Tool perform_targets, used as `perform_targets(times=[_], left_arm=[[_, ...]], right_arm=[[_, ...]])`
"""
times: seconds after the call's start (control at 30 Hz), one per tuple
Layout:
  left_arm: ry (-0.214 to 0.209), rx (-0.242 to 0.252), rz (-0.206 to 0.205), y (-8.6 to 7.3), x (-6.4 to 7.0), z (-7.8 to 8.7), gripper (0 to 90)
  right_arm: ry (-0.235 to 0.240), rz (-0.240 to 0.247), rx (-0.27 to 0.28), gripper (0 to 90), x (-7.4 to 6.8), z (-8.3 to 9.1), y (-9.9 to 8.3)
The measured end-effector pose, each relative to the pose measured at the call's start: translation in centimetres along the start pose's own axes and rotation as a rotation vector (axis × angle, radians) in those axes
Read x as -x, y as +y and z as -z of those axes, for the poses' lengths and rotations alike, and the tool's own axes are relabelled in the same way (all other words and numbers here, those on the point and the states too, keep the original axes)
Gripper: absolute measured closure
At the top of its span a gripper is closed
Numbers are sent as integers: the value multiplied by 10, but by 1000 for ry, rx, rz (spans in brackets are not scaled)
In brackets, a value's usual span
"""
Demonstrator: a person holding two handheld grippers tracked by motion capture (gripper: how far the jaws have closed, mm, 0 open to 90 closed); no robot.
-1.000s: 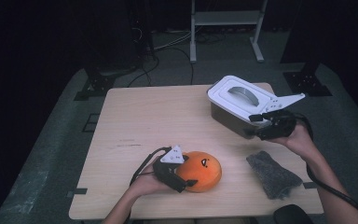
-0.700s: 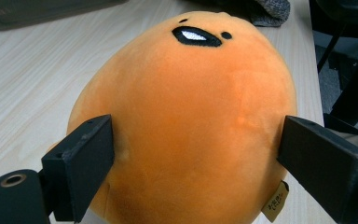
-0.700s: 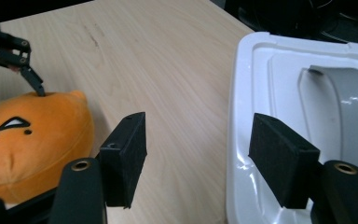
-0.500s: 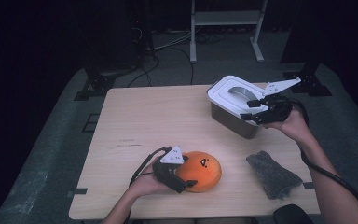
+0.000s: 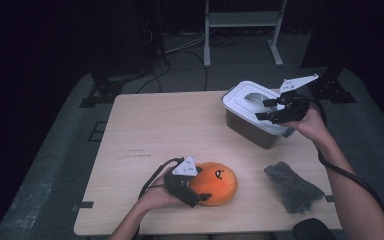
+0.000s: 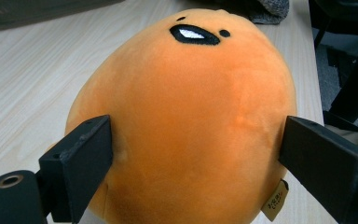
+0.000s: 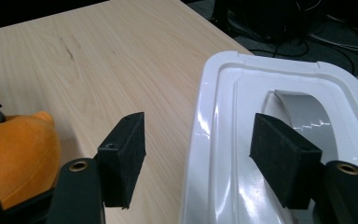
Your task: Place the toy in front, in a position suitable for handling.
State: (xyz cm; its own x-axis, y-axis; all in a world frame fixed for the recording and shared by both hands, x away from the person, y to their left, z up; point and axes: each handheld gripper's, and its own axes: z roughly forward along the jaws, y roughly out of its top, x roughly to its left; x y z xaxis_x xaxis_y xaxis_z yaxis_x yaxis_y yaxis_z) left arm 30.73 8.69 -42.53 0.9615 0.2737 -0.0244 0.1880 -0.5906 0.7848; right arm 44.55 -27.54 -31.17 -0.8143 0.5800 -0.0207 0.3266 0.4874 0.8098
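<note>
High view: left gripper [image 5: 200, 192] clamps orange plush [image 5: 216, 182]; right gripper [image 5: 265, 110], jaws wide, hovers over unopened white lid [image 5: 247, 102].

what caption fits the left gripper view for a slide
Left gripper with its jaws around an orange plush toy lying on the wooden table.

The round orange plush toy [image 6: 186, 130] is showing a soft, matt, short-napped cloth with stitched black features; the pale wooden desk [image 5: 170, 130] is looking smooth and faintly grained; the white plastic lid [image 7: 242, 140] of the dark box is gleaming glossily; the grey knitted cloth [image 5: 294, 186] is appearing rough and woolly; the left gripper's black fingers [image 6: 81, 163] are looking matt and slightly scuffed.
</note>
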Motion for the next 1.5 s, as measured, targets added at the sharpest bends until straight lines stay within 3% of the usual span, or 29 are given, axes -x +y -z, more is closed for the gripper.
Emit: perform_targets(times=[0.67,1.0,1.23,1.5], left_arm=[[-7,-3,-9,-1,0,0,86],[-10,-2,-7,-1,0,0,84],[-9,-1,-10,-1,1,-1,76],[-1,-11,-19,-1,3,-3,53]], right_arm=[[-54,-39,14,343,40,-16,4],[-87,-69,-12,348,59,-24,6],[-91,-81,-37,432,66,-36,1],[-82,-60,-43,614,64,-42,-4]])
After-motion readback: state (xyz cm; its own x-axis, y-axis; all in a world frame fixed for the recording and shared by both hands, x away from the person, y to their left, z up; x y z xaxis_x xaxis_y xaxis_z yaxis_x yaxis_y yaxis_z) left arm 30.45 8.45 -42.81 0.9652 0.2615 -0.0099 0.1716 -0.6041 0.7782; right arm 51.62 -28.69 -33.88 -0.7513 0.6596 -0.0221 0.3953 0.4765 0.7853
